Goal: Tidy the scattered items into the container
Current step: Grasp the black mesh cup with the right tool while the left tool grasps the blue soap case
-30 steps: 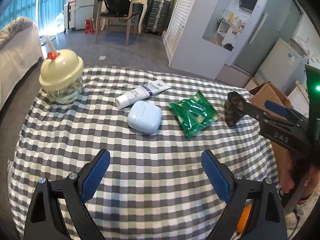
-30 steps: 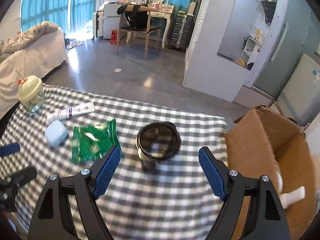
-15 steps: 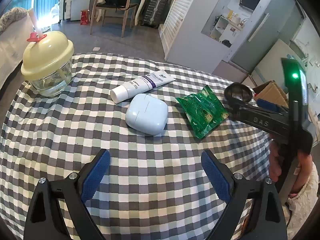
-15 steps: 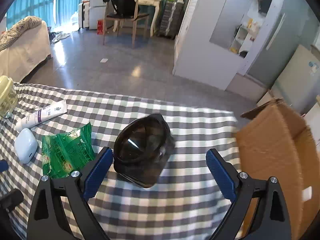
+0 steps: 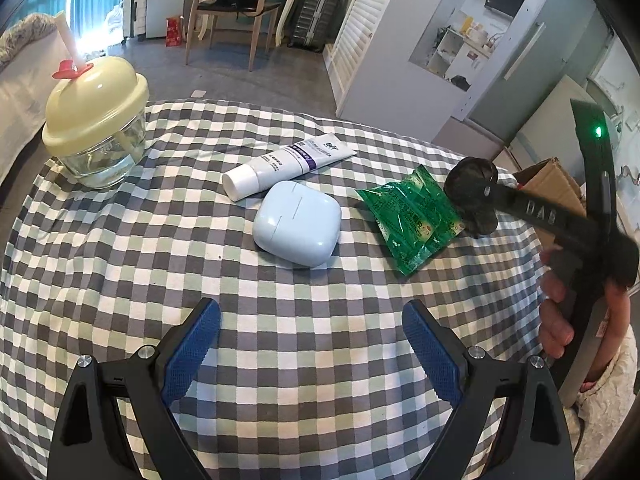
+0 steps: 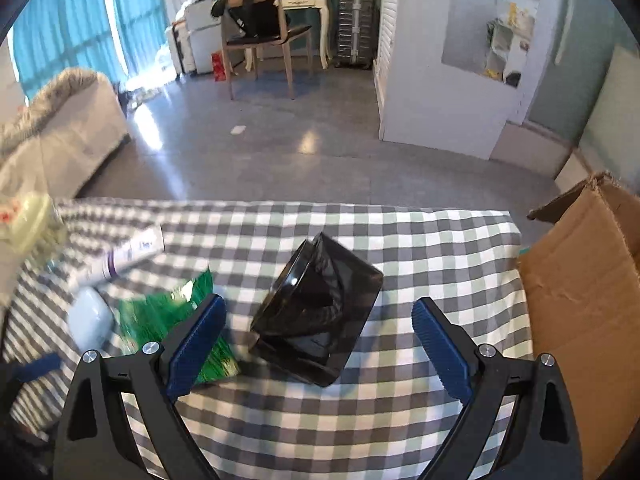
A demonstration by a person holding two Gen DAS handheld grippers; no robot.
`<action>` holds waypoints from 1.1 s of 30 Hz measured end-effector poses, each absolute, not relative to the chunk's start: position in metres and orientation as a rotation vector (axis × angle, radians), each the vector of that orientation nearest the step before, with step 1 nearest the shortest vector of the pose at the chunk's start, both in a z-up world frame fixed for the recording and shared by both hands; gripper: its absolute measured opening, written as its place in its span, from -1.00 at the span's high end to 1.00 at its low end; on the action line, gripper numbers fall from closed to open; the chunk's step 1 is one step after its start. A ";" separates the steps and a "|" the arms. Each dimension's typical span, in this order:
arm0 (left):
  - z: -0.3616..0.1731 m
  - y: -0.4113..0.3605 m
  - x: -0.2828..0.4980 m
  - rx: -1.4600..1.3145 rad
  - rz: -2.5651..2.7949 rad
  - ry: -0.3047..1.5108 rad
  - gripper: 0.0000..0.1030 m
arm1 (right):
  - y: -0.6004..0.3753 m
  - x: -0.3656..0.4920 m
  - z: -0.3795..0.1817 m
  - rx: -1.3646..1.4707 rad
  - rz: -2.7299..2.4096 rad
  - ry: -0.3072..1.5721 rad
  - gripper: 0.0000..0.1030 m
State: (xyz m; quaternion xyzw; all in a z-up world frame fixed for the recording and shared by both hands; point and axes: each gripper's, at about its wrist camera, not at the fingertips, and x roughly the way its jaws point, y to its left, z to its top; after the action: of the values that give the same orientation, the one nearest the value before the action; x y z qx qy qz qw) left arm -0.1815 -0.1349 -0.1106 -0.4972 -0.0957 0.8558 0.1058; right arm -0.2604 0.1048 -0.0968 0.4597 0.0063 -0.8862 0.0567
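Note:
A dark smoky plastic container (image 6: pixel 320 308) lies tilted on the checked tablecloth, between the wide-open fingers of my right gripper (image 6: pixel 318 344), not gripped; it also shows in the left wrist view (image 5: pixel 474 194). A green snack packet (image 5: pixel 412 218) (image 6: pixel 176 320), a pale blue case (image 5: pixel 298 224), a white tube (image 5: pixel 286 166) and a glass chopper with a yellow lid (image 5: pixel 96 124) lie on the table. My left gripper (image 5: pixel 310 346) is open and empty, held over the near cloth. The cardboard box (image 6: pixel 584 296) stands at the table's right edge.
The round table (image 5: pixel 200 360) carries a grey and white checked cloth. The person's hand (image 5: pixel 560 312) holds the right gripper's handle at the right. Behind are a chair, a sofa, a white cabinet and bare grey floor.
My right gripper has come closer and lower around the dark container, which now lies tilted on its side. My left gripper has moved forward toward the blue case.

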 end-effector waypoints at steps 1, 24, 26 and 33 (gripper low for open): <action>-0.111 -0.134 -0.182 -1.467 2.521 -0.278 -0.84 | 0.107 -0.263 -0.098 1.405 -2.685 -0.005 -0.72; -0.118 -0.114 -0.232 -1.448 2.575 -0.122 -0.84 | 0.115 -0.231 -0.076 1.325 -2.628 0.037 0.69; -0.120 -0.112 -0.233 -1.458 2.576 -0.095 -0.84 | 0.115 -0.231 -0.078 1.328 -2.624 0.065 0.69; -0.119 -0.104 -0.227 -1.476 2.605 -0.024 -0.31 | 0.114 -0.220 -0.080 1.354 -2.633 0.155 0.68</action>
State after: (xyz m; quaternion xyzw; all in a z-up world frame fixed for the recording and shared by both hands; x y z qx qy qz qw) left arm -0.2269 -0.1038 -0.1195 -0.4917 -0.0079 0.8676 0.0736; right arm -0.2204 0.1140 -0.0796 0.4548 0.0520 -0.8847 0.0885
